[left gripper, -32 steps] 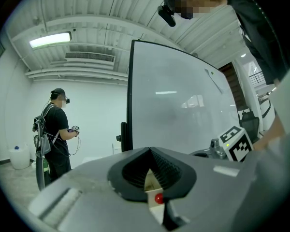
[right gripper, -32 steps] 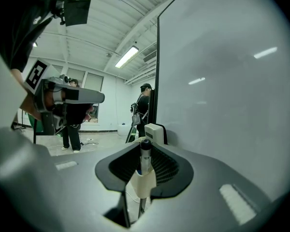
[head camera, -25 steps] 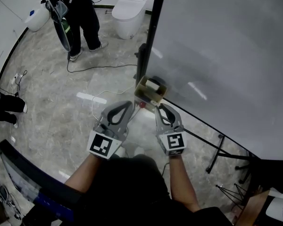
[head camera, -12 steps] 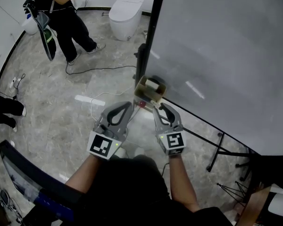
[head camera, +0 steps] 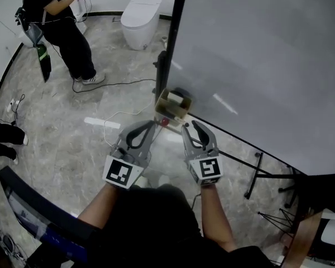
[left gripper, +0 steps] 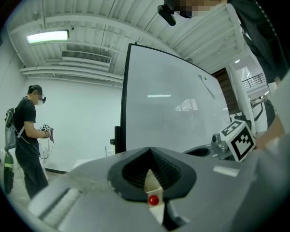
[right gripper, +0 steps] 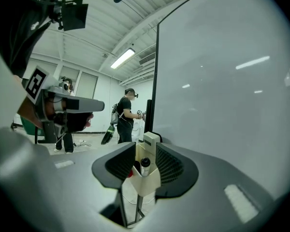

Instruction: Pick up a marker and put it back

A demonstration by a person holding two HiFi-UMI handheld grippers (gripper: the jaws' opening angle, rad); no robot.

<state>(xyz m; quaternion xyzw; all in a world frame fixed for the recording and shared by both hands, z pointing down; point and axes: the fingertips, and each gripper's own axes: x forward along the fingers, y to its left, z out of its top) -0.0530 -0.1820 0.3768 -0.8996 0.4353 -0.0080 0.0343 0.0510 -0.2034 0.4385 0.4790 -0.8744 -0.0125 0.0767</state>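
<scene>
**Desk:** What's cut off for you?

**Operator:** Mostly the whiteboard. Its smooth, pale face runs out of my head view at the top and right. I only get parts of the thin dark metal stand under it. The floor below is glossy, veined stone.

**Desk:** And the holder?

**Operator:** The holder is a small beige box, cardboard by the look of it. It sits at the board's lower corner, against the black frame edge. From the head view its contents are too small for me to sort out.

**Desk:** Grippers?

**Operator:** My right gripper points at the holder from just short of it. Its ribbed black pads have just been opening and now stand spread, pinching nothing. The holder only shows through the gap. My left gripper is beside it, tips pressed together, with nothing between them.

**Desk:** The marker?

**Operator:** The marker stands upright in the holder, black end up, with its barrel hidden by the box wall. Behind it is a white eraser block. There's also a red cap in there, but I can't make out its body.
</scene>
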